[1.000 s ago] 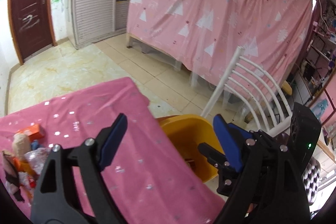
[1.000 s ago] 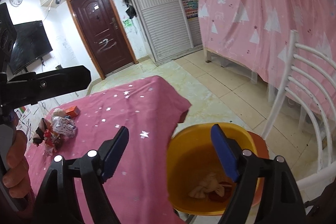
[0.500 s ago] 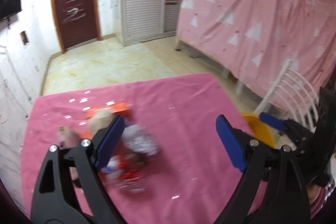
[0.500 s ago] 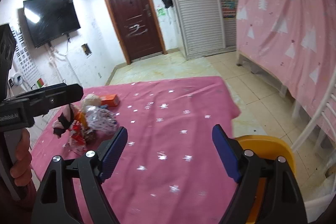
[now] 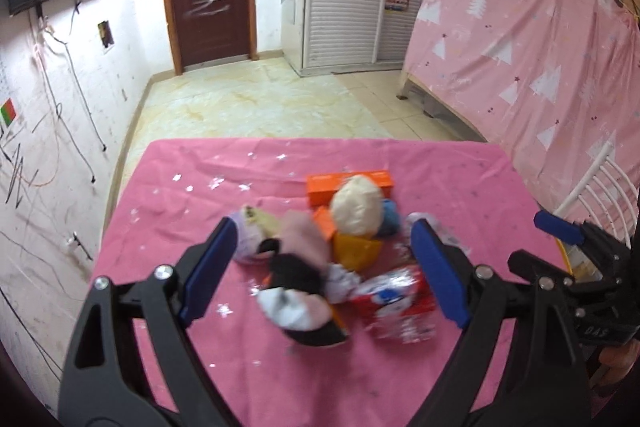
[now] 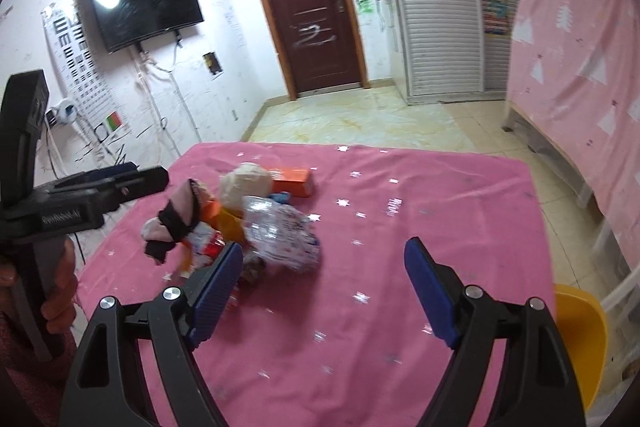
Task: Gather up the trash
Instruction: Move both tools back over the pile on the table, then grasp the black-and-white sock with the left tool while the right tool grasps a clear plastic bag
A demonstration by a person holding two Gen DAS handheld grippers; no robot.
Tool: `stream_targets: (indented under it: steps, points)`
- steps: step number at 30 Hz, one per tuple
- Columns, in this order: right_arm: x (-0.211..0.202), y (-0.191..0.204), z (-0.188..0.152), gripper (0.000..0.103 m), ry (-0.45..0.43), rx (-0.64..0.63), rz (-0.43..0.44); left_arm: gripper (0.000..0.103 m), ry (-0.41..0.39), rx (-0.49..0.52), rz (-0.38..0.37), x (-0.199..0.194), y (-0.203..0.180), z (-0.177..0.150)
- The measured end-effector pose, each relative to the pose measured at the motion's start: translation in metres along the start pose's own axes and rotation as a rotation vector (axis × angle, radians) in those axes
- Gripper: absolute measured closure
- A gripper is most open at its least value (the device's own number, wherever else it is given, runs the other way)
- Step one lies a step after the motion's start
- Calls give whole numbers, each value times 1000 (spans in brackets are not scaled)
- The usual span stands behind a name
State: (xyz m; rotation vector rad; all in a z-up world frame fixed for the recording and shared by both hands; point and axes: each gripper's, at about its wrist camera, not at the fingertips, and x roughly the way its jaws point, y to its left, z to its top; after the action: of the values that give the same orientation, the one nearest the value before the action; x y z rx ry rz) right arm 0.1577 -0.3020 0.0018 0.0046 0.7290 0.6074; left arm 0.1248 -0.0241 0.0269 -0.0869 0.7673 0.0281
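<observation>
Dark door (image 6: 316, 7), wall television (image 6: 144, 1), pink curtain (image 5: 532, 55).

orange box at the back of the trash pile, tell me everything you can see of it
The orange box is a long, flat-sided carton, cardboard by the look of it, bright orange with a paler strip along its top edge. It lies flat on the pink tablecloth at the far side of the trash pile, long side across the table. A cream crumpled ball sits against its front and hides its middle. Any print is too blurred to read. Neither tool touches it.

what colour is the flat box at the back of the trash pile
Orange box, lying behind the cream-coloured ball. It shows best in the left wrist view.
</observation>
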Motion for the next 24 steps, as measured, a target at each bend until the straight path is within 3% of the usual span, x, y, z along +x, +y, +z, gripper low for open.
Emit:
stream_targets:
  steps: [3, 10, 15, 21, 23, 24]
  points:
    - [12, 11, 5, 27, 16, -6, 37, 18, 21, 0, -1, 6, 12, -11]
    - [41, 32, 16, 27, 58, -29, 32, 20, 54, 1, -25, 19, 27, -26]
    - [60, 40, 17, 27, 93, -36, 14, 43, 93, 16, -77, 26, 27, -34]
    - [72, 38, 19, 27, 110, -9, 3, 59, 126, 30, -118, 31, 25, -44]
    - [74, 36, 19, 35, 112, -1, 6, 62, 120, 41, -111, 30, 24, -46]
    - [74, 35, 19, 54, 114, 2, 2, 63, 120, 39, -115, 29, 24, -47]
